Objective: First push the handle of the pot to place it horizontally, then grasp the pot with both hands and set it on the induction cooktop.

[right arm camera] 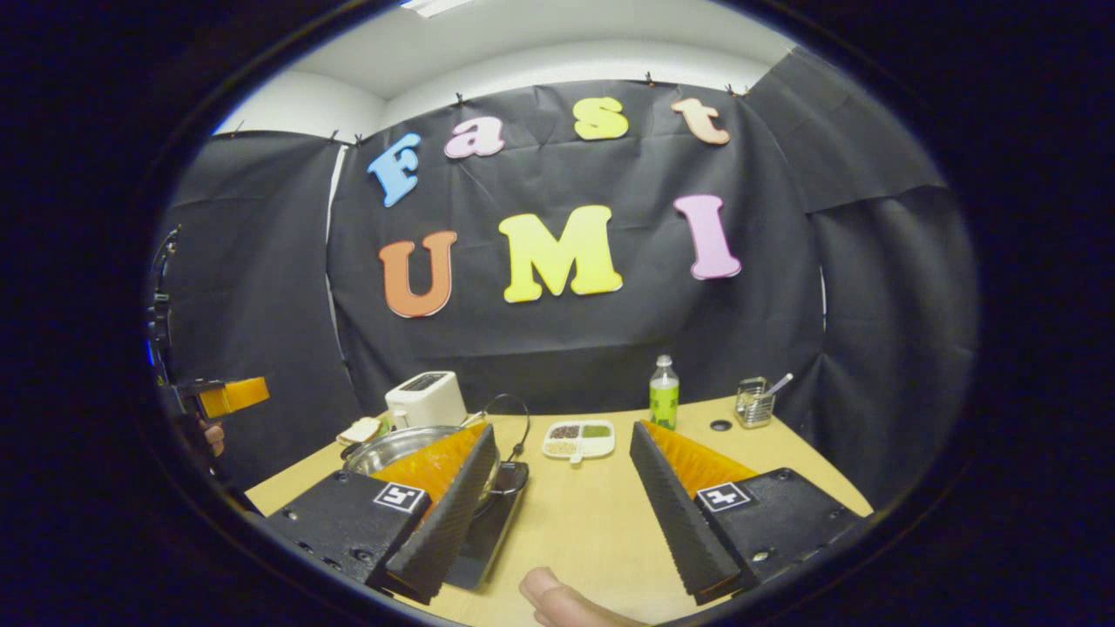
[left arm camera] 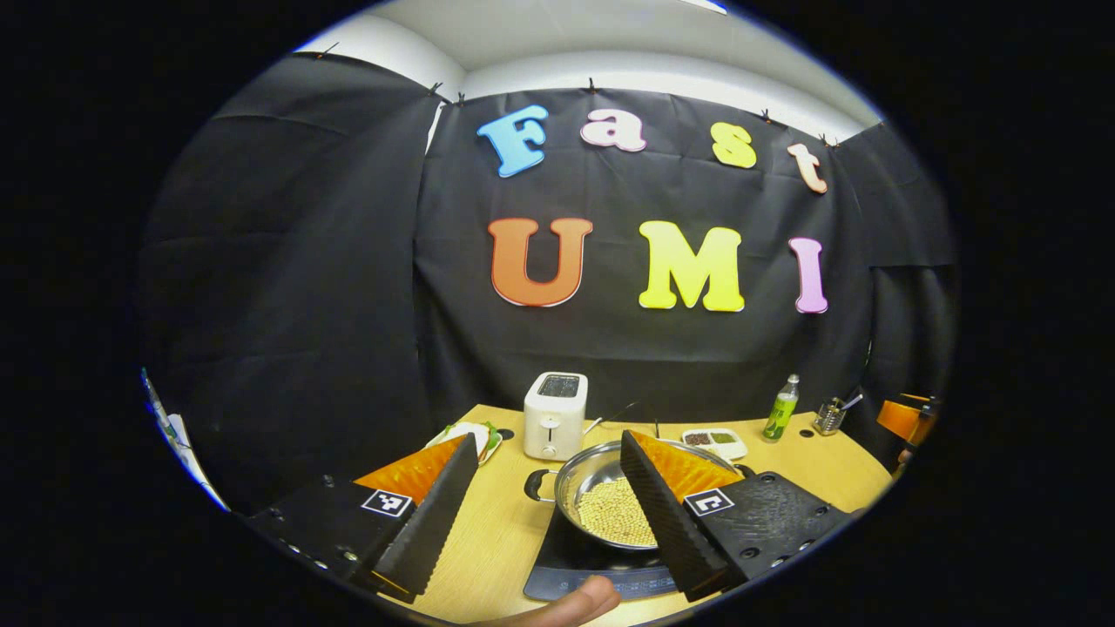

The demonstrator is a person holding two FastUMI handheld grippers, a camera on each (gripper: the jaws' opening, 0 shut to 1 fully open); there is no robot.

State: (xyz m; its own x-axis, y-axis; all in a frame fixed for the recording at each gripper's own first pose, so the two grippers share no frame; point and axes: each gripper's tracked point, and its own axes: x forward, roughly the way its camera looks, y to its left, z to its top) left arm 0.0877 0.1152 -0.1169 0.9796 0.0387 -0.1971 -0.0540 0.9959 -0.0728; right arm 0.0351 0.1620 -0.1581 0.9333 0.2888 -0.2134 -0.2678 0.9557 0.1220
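Observation:
A steel pot (left arm camera: 601,483) with pale beans in it sits on the black induction cooktop (left arm camera: 566,562), one dark side handle (left arm camera: 536,485) pointing left. My left gripper (left arm camera: 549,438) hovers open just above and in front of it, its right finger overlapping the pot's right half. In the right gripper view the pot (right arm camera: 392,444) lies to the left on the cooktop (right arm camera: 501,509), partly behind my left finger. The right gripper (right arm camera: 564,431) is open over bare table with nothing between its fingers. Each gripper shows at the other view's edge: left gripper (right arm camera: 226,396), right gripper (left arm camera: 906,418).
A white toaster (left arm camera: 555,414) stands behind the pot, a plate with a sandwich (left arm camera: 475,435) left of it. A sectioned dish (right arm camera: 577,438), green bottle (right arm camera: 664,394) and glass with utensils (right arm camera: 754,401) line the back of the wooden table (right arm camera: 592,514). A thumb (right arm camera: 557,601) shows at the bottom.

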